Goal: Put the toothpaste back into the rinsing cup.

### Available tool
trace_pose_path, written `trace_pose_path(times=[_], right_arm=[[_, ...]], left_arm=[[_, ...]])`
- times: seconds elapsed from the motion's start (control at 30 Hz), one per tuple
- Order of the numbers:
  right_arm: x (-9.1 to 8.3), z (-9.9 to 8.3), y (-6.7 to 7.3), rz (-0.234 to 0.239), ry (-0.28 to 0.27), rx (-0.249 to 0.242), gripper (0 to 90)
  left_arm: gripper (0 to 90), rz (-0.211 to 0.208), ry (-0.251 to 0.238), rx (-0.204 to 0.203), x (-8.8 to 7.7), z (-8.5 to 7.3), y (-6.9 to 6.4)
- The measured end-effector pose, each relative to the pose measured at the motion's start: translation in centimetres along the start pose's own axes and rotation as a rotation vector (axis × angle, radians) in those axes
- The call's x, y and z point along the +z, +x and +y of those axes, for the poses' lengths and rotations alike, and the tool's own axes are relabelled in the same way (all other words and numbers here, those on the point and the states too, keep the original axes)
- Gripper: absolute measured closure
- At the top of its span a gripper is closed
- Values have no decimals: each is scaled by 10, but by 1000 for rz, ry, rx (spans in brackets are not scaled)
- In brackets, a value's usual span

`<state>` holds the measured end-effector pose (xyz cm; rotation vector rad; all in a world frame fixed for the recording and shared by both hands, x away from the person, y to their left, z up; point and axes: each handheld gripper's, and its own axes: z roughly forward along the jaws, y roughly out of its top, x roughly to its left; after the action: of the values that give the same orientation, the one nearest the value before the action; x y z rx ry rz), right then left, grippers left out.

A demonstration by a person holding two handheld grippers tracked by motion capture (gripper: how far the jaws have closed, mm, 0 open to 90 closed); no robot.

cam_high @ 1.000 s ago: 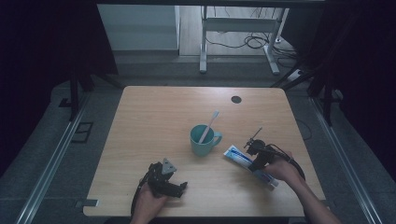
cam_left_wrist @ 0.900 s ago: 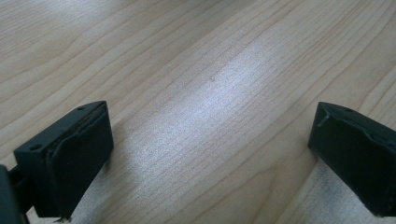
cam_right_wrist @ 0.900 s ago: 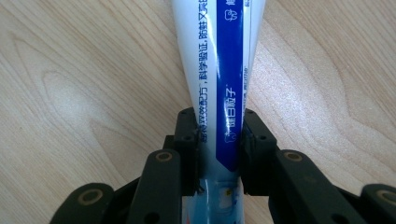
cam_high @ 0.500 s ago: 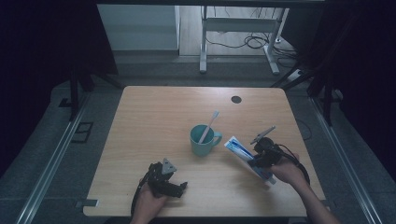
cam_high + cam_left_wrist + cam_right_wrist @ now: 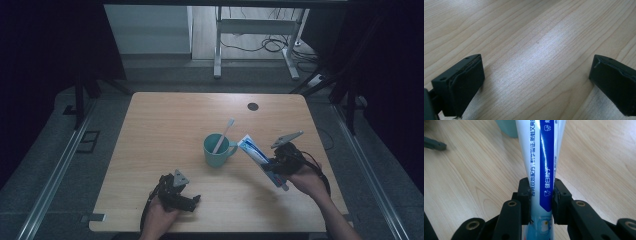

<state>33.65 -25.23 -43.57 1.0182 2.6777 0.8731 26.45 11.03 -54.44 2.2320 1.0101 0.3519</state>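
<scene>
Between the pads of the right hand-held gripper point(image 5: 541, 200) sits a toothpaste tube point(image 5: 541, 157), white with a blue band and printed characters; both pads press on its sides near one end, and the rest of the tube runs forward, away from the jaws. From the high view, the right hand-held gripper point(image 5: 278, 163) is off the bench point(image 5: 165, 120), and the tube point(image 5: 255, 152) slants up and to the left from it, its free end pointing toward a teal mug point(image 5: 218, 149). The mug stands just left of the tube's free end; touching or apart cannot be told. A toothbrush point(image 5: 223, 135) stands tilted in the mug, head uppermost. In the right gripper view a sliver of the mug point(image 5: 507, 127) shows beyond the tube, at the top edge.

Left hand-held gripper point(image 5: 181, 192): held low near the bench's near edge, well apart from the mug and left of the right one. In the left gripper view its jaws are spread wide, with bare wood grain between them and nothing held point(image 5: 536, 82).

Far side of the bench, beyond the mug: a small dark round disc point(image 5: 253, 106) on the surface.
</scene>
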Motion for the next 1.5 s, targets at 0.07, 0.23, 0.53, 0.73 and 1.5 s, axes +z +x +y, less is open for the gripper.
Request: trace_pose_path(times=[0.07,0.23,0.53,0.73,1.5], right_arm=[[-2,2,2,0,-17,-3,723],[-8,6,6,3,-65,-5,723],[-19,18,12,14,-163,-21,723],[-22,29,16,26,-206,-29,723],[-14,73,31,36,-316,-52,722]], left_arm=[[1,0,0,0,0,0,0],[0,0,0,4,0,0,0],[0,1,3,3,0,0,0],[0,0,2,3,0,0,0],[0,0,2,5,0,0,0]])
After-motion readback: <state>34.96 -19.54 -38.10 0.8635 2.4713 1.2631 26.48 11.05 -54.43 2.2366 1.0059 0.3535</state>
